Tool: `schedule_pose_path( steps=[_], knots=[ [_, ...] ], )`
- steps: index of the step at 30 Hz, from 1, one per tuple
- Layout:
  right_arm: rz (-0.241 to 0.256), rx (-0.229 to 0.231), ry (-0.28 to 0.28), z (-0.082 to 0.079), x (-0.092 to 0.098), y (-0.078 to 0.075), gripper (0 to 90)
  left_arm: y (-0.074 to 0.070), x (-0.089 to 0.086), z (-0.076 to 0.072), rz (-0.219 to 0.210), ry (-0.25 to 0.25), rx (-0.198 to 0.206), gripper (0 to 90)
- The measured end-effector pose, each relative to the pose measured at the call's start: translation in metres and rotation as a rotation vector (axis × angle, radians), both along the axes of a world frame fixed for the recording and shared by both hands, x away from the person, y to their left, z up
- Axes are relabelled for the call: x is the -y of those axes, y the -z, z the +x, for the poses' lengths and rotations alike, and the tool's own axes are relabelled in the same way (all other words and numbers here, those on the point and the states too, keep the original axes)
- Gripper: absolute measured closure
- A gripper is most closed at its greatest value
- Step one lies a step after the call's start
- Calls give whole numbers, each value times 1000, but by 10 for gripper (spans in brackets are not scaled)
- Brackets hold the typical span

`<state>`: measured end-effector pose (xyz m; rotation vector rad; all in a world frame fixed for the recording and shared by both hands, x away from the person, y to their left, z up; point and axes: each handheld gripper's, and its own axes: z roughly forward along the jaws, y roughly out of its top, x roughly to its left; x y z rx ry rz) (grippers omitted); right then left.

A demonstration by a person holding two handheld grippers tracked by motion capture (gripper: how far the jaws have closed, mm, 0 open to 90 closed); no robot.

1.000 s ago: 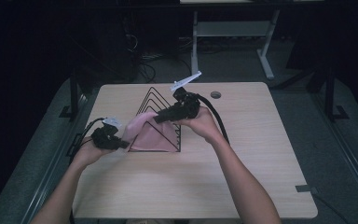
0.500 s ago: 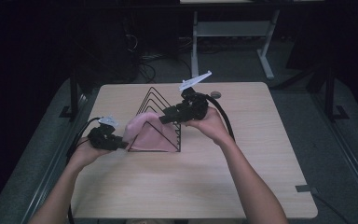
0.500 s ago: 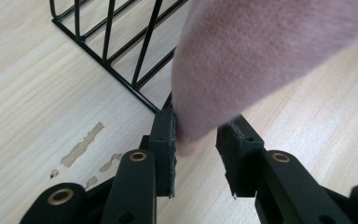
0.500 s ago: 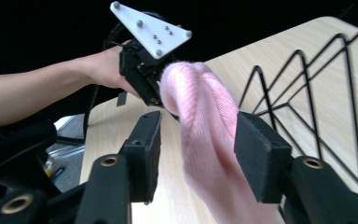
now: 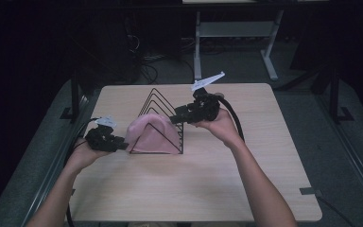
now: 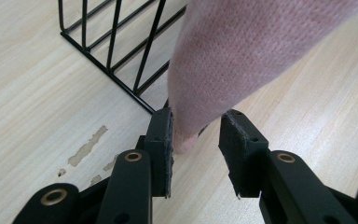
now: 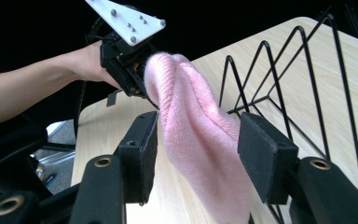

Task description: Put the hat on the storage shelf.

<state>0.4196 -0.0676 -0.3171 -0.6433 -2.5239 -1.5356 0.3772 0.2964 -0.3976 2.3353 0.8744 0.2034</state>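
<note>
In the lower left of the high view, the left gripper (image 5: 121, 144) stands wide, its jaws loosely straddling the edge of the pink knit hat (image 5: 149, 135). The hat drapes over the black wire rack (image 5: 163, 101) at centre. Above it, the right gripper (image 5: 174, 118) gapes around the hat's top; both should close squarely on the fabric, clear of the wires, before lifting.

Left tongs (image 5: 121, 144) low, jaws parted; right tongs (image 5: 176, 119) raised, jaws wide, both forearms outstretched.
</note>
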Motion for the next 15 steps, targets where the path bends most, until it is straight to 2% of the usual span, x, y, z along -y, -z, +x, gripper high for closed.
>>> schedule_pose_path(
  steps=[5,15],
  knots=[
    [-16,1,23,1,9,-1,447,-5,-2,-3,3,14,20,570],
    [-32,-1,82,2,33,1,381,-7,-10,-5,-15,8,10,497]
  ],
)
